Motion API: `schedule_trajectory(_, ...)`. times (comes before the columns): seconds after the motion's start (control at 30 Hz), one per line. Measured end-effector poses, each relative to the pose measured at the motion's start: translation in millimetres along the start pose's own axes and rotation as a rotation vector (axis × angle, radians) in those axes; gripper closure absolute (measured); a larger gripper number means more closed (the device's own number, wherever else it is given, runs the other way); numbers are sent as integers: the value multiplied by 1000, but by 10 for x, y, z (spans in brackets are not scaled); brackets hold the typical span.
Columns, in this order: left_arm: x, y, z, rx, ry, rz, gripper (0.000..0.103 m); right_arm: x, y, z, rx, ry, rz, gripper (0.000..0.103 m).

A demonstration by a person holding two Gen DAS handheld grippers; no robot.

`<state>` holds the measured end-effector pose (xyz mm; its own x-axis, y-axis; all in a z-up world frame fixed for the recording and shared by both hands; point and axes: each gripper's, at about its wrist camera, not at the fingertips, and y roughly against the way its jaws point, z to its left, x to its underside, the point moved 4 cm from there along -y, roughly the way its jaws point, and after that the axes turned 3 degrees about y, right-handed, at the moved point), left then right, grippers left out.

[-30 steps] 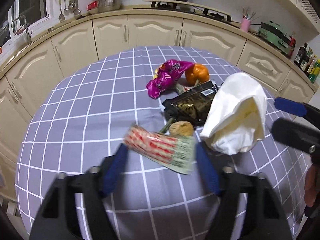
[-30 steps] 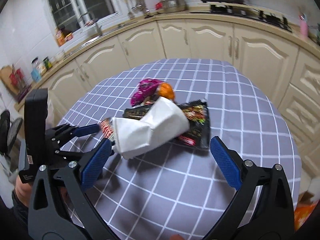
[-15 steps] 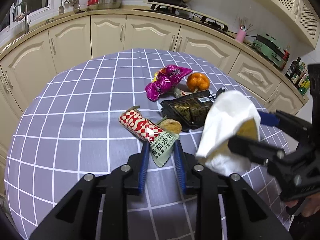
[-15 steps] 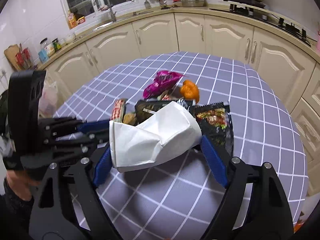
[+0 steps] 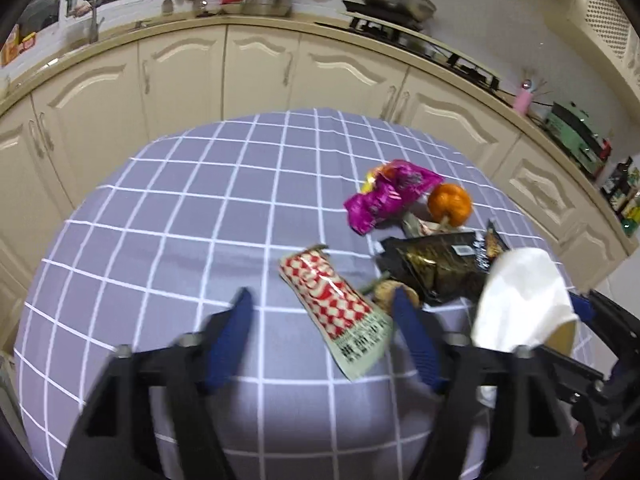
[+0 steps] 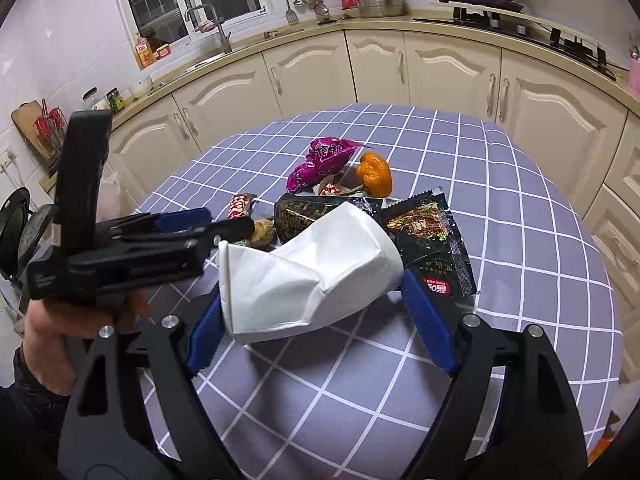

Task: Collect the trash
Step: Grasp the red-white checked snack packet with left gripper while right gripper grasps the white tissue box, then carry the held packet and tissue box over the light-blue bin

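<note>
Trash lies clustered on the far right of the checked desk (image 5: 160, 216): a purple wrapper (image 5: 386, 194), an orange fruit (image 5: 449, 204), a black packet (image 5: 436, 270), a small brown lump (image 5: 386, 292) and a red-and-white sachet (image 5: 334, 304). The right tool (image 6: 316, 312) is clamped on a crumpled white paper cup (image 6: 308, 276), lifted just above the pile. The left tool (image 5: 324, 344) stands with its blue fingers apart, the sachet's near end between them.

As I judge it, the sachet is thin and flat, so the fingers could close above it or slide it away. The cup is already crushed; a slack squeeze could drop it.

Only the right wrist view shows the second black packet (image 6: 434, 248) with red print and the hand (image 6: 60, 316) gripping the left tool. Only the left view shows the sachet's full length.
</note>
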<state>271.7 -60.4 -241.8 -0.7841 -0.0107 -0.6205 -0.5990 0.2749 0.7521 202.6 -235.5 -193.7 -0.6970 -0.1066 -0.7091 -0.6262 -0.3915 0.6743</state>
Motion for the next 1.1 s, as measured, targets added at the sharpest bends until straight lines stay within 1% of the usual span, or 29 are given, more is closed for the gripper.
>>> schedule_trajectory(0.03,-5,-10,6,-6,-1,3,65,2,3,-9,-1,-3,-1,22)
schedule_trajectory(0.1,-14,-23,12,1,-10,7,77,4,4,-15,-5,-6,-1,22)
schedule_trajectory(0.13,-12,-29,6,12,-20,15,85,5,6,-14,-6,-6,-2,22)
schedule_trajectory(0.17,-1,-22,-11,25,-35,19,89,9,11,-8,-7,-8,-3,22)
schedule_trajectory(0.23,33,4,-39,39,-59,24,92,9,26,-19,-11,-9,-4,23)
schedule_trajectory(0.43,227,181,-25,61,-77,18,94,46,77,-7,-21,-14,-15,23)
schedule_trajectory(0.57,340,396,33,56,-64,-26,94,85,161,3,-35,-29,-40,23)
schedule_trajectory(0.73,470,592,22,57,-63,-57,94,128,334,-37,-52,-63,-79,23)
schedule_trajectory(0.9,567,749,-137,88,-76,-81,94,182,602,-122,-60,-112,-129,23)
schedule_trajectory(1.1,676,950,-516,139,-125,-107,94,305,1082,-342,-32,-175,-205,23)
